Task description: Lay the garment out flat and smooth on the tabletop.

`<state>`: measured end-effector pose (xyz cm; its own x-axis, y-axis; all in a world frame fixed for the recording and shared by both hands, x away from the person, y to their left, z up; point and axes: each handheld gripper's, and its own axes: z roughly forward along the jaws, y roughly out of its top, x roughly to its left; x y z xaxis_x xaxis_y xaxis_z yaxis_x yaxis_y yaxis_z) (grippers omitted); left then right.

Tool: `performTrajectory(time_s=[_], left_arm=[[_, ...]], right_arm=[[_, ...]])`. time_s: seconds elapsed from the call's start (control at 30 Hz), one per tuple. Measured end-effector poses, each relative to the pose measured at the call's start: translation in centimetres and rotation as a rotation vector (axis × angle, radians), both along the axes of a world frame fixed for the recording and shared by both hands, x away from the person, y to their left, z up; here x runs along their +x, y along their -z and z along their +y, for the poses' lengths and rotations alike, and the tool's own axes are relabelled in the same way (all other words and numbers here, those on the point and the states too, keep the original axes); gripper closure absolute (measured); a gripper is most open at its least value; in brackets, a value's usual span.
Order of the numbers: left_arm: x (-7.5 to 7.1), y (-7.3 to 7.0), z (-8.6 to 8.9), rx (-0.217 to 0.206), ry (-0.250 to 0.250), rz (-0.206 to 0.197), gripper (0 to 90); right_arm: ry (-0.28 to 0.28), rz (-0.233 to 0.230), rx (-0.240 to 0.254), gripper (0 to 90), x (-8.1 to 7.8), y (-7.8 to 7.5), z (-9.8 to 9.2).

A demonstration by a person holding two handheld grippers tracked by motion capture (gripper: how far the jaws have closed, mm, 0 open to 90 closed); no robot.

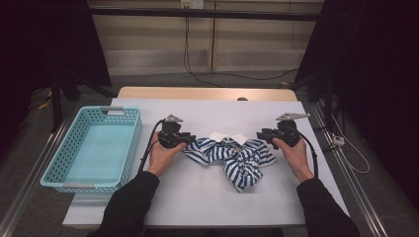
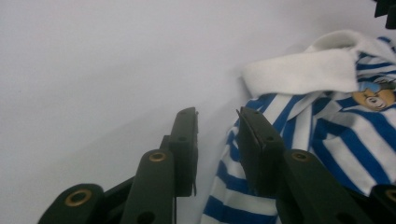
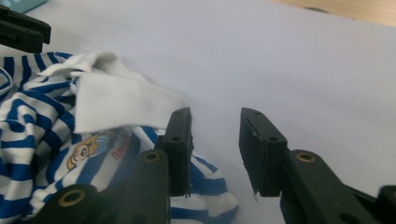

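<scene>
A crumpled blue-and-white striped cotton shirt with a white collar [image 1: 232, 155] lies mid-bench on the white sheet [image 1: 197, 197]. The left gripper [image 1: 190, 139] and right gripper [image 1: 260, 134] flank it, jaws apart and empty (a grasp seems next): each needs an edge between its jaws. A turquoise plastic basket [image 1: 59, 168] waits left; dark curtains surround.

Bare table [image 1: 197, 197] around shirt [image 1: 232, 155]; basket [image 1: 94, 148] stands left.
</scene>
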<state>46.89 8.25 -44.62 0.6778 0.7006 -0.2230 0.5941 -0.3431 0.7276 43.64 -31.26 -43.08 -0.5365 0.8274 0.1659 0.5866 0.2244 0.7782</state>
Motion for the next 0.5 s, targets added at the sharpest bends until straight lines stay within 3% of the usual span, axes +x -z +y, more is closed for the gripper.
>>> performTrajectory(time_s=[0.03, 0.13, 0.2, 0.23, 0.27, 0.33, 0.37, 0.4, 0.5], left_arm=[[0.0, 0.0, 0.0, 0.000, 0.000, 0.000, 67.6], [-0.1, 0.7, -0.5, 0.026, 0.034, 0.024, 67.3], [-0.5, 1.0, -1.0, 0.065, 0.043, -0.002, 69.2], [-0.5, 1.0, -1.0, 0.065, 0.043, -0.002, 75.4], [-0.5, 1.0, -0.9, 0.042, 0.087, 0.042, 81.3], [-0.7, 1.1, -0.9, 0.001, 0.097, 0.065, 89.5], [-0.8, 1.1, -0.9, 0.030, 0.071, 0.039, 89.6], [-0.7, 1.1, -0.7, 0.036, 0.080, 0.043, 89.7], [-0.8, 1.2, -0.6, 0.005, 0.073, 0.056, 89.8]], right_arm=[[0.000, 0.000, 0.000, 65.2, 0.0, 0.0, 0.0], [-0.019, 0.057, 0.016, 68.1, 0.2, 0.7, -0.2], [-0.025, 0.080, 0.018, 69.0, 0.1, 0.9, -0.1], [-0.035, 0.085, 0.008, 69.2, 0.2, 1.1, -0.1], [-0.041, 0.097, 0.007, 69.2, 0.1, 1.2, 0.0], [-0.050, 0.121, 0.006, 69.5, 0.0, 1.4, 0.1], [-0.056, 0.139, 0.002, 69.6, 0.0, 1.5, 0.2], [-0.062, 0.154, -0.003, 69.6, 0.0, 1.7, 0.2], [-0.070, 0.179, -0.023, 71.6, -0.1, 1.8, 0.5]])
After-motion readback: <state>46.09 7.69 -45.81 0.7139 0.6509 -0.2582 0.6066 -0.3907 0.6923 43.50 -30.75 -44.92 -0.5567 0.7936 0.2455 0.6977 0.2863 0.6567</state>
